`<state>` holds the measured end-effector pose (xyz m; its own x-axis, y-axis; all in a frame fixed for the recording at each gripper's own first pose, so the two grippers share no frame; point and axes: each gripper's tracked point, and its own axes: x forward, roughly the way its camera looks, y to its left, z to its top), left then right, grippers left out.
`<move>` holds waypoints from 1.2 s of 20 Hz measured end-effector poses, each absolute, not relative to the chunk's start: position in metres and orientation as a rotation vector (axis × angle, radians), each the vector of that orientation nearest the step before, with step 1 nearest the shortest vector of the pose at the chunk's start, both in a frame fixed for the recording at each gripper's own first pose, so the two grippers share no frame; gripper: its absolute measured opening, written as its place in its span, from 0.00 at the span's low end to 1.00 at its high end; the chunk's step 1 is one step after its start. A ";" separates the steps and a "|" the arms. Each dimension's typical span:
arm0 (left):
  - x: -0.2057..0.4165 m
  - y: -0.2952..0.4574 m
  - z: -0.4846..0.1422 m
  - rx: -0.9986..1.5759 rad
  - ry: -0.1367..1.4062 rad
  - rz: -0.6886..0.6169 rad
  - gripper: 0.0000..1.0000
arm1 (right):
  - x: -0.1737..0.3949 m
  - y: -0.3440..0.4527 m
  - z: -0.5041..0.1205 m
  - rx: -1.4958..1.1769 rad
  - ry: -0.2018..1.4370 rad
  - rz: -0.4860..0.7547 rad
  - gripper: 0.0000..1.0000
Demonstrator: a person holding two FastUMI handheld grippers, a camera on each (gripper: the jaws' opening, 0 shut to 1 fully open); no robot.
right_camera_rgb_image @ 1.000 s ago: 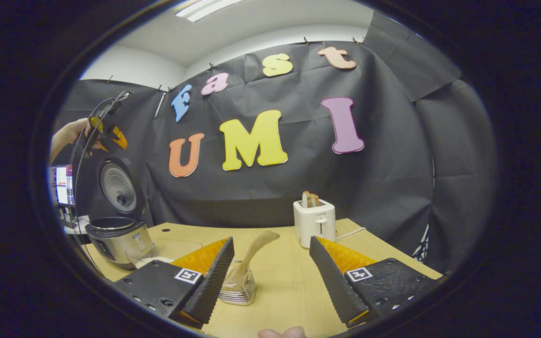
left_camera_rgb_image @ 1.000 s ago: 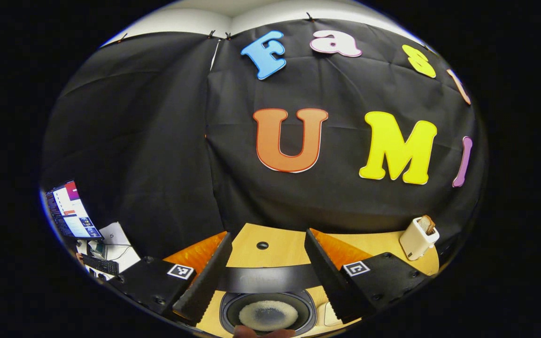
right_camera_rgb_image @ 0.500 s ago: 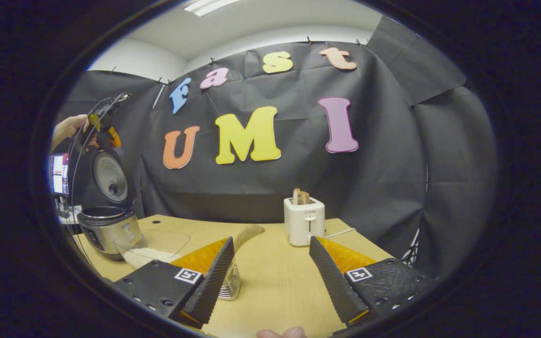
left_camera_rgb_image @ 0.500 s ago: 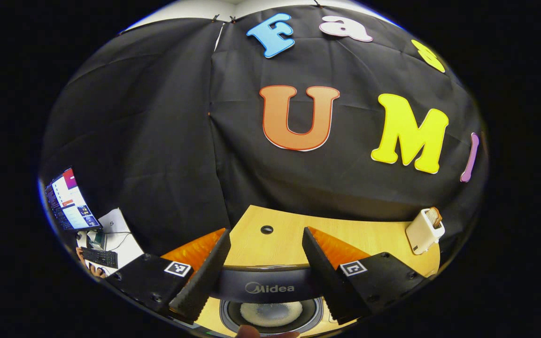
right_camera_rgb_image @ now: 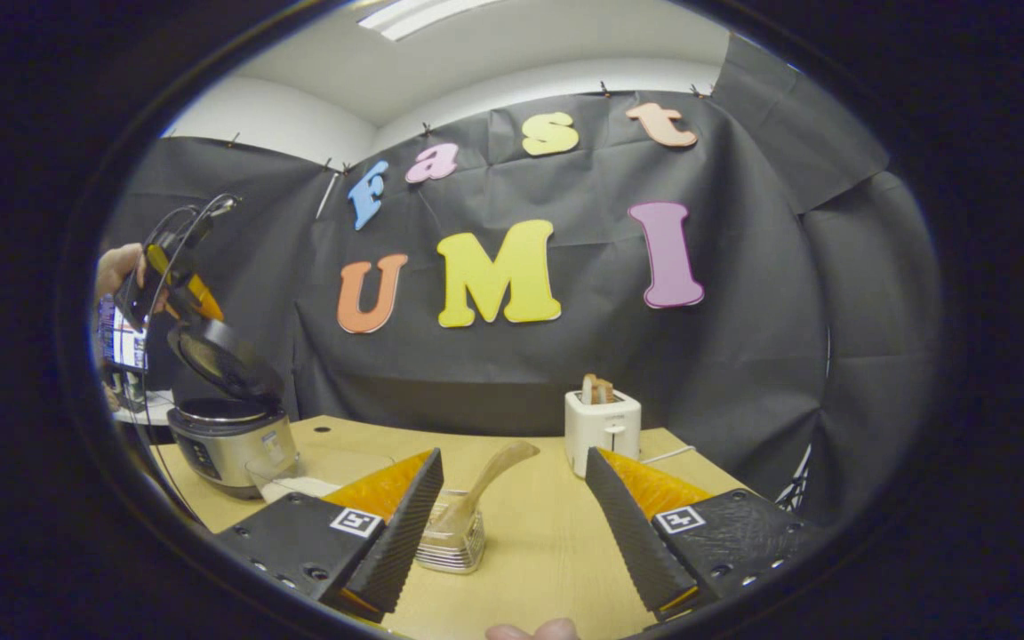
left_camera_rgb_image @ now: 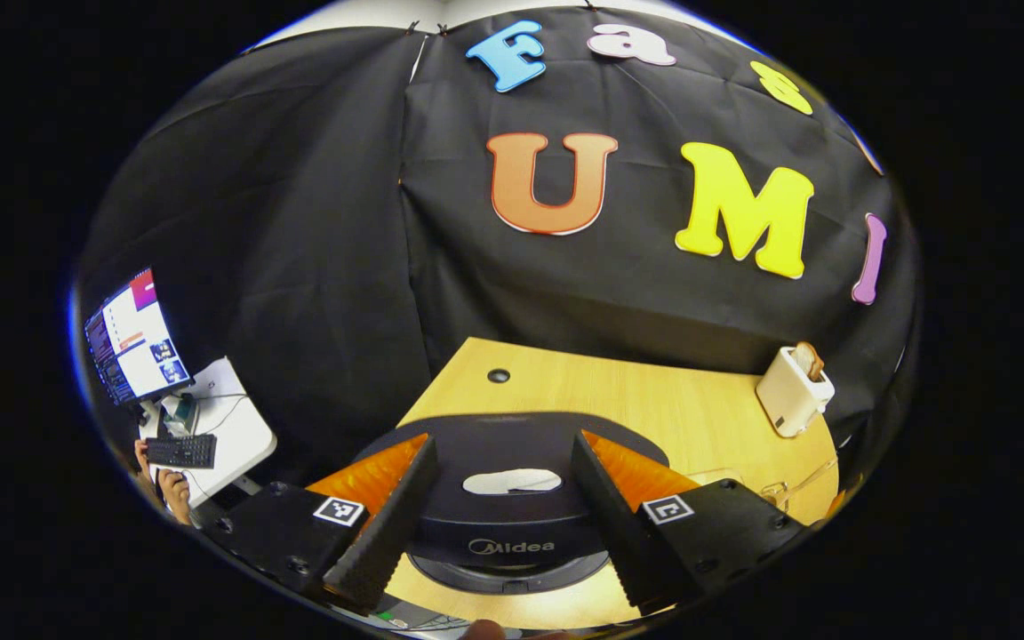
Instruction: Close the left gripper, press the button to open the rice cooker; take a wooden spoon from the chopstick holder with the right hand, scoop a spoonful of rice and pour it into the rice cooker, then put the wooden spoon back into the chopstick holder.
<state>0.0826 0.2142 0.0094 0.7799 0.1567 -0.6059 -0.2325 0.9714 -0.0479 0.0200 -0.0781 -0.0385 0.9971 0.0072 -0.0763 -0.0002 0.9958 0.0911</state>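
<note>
The rice cooker [right_camera_rgb_image: 228, 440] stands at the table's far left, its black lid [right_camera_rgb_image: 223, 356] tilted about halfway down over the steel pot. My left gripper [right_camera_rgb_image: 176, 283], held by a hand [right_camera_rgb_image: 116, 267], rests at the lid's raised edge. In the left gripper view the lid's top [left_camera_rgb_image: 512, 462] lies between and below the open fingers of the left gripper [left_camera_rgb_image: 503, 444]. The wooden spoon [right_camera_rgb_image: 490, 476] leans in the chopstick holder [right_camera_rgb_image: 452, 544]. My right gripper [right_camera_rgb_image: 514, 455] hangs open just in front of the holder, holding nothing.
A clear container of rice [right_camera_rgb_image: 299, 476] sits beside the cooker. A white toaster [right_camera_rgb_image: 603, 427] with bread stands at the back of the wooden table [right_camera_rgb_image: 539, 551], and it appears as well as the toaster [left_camera_rgb_image: 792, 391] at the right. A monitor and keyboard desk [left_camera_rgb_image: 174, 400] lies left, beyond the table.
The cooker's lid has swung from upright to about halfway down, with my left gripper following it down. My right gripper has stayed open by the holder, shifting only slightly.
</note>
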 end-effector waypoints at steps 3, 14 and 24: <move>0.064 0.208 -0.015 -0.101 0.623 0.220 0.96 | 0.017 -0.071 -0.036 0.084 0.066 0.022 0.95; 0.048 0.202 -0.061 -0.155 0.578 0.255 0.93 | 0.006 -0.064 -0.037 0.054 0.048 0.029 0.95; 0.042 0.200 -0.073 -0.035 0.450 0.233 0.93 | 0.012 -0.047 -0.056 0.044 0.076 0.071 0.92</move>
